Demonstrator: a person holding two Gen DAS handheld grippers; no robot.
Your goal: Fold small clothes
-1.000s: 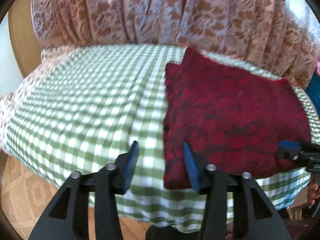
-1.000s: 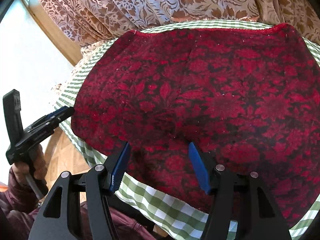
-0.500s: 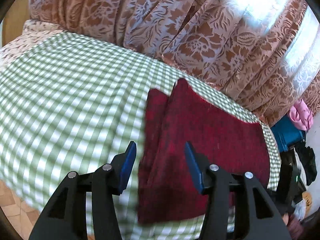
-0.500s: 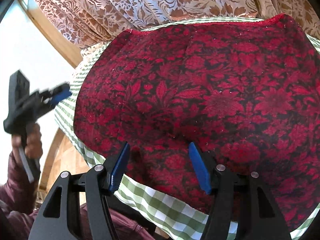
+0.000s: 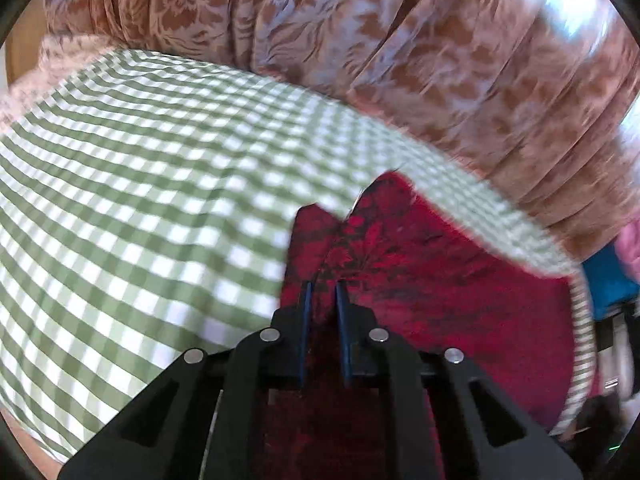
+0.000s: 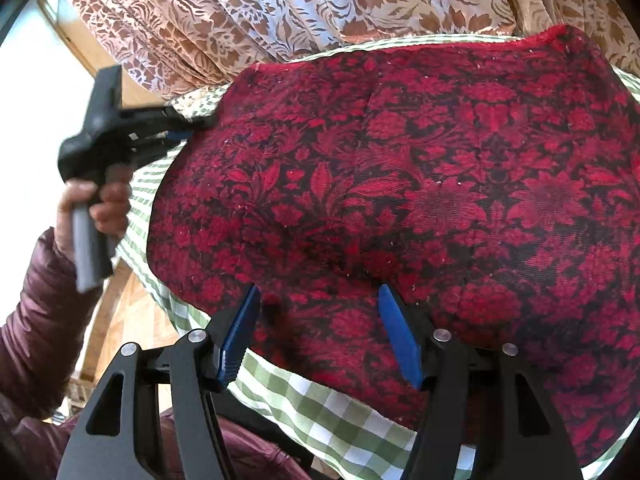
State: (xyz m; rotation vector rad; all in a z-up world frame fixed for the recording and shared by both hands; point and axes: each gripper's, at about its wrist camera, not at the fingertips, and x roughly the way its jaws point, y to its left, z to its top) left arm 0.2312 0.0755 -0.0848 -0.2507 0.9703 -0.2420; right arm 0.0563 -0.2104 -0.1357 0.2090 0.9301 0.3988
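Closing in narrow at the left claw [image 5: 322, 300], with a bit of the red flowered cloth [image 5: 440, 280] pinched between the blue pads. Gripped at the left edge of the cloth, most likely to lift that side and bring it over for a fold. Blurry all around in the left wrist view.

Held by a hand [image 6: 96, 204] coming out of a puffy dark red sleeve [image 6: 36, 312].

Open about half way at the right claw [image 6: 320, 320], with nothing pinched. Hanging just over the near edge of the cloth, probably waiting to grab that edge or keep the cloth from sliding.

Spread flat on the green checked tablecloth [image 5: 140, 200] over the surface, near its right end and close to the front edge. Looks already doubled over once, with one layer peeking out along the left side. More folding likely left to do.

Hanging behind the surface, a brown flowery curtain [image 5: 360, 60].

No box, basket or drawer to see, so nothing sitting inside anything. Off past the right end, something blue [image 5: 608, 280], too blurry to name.
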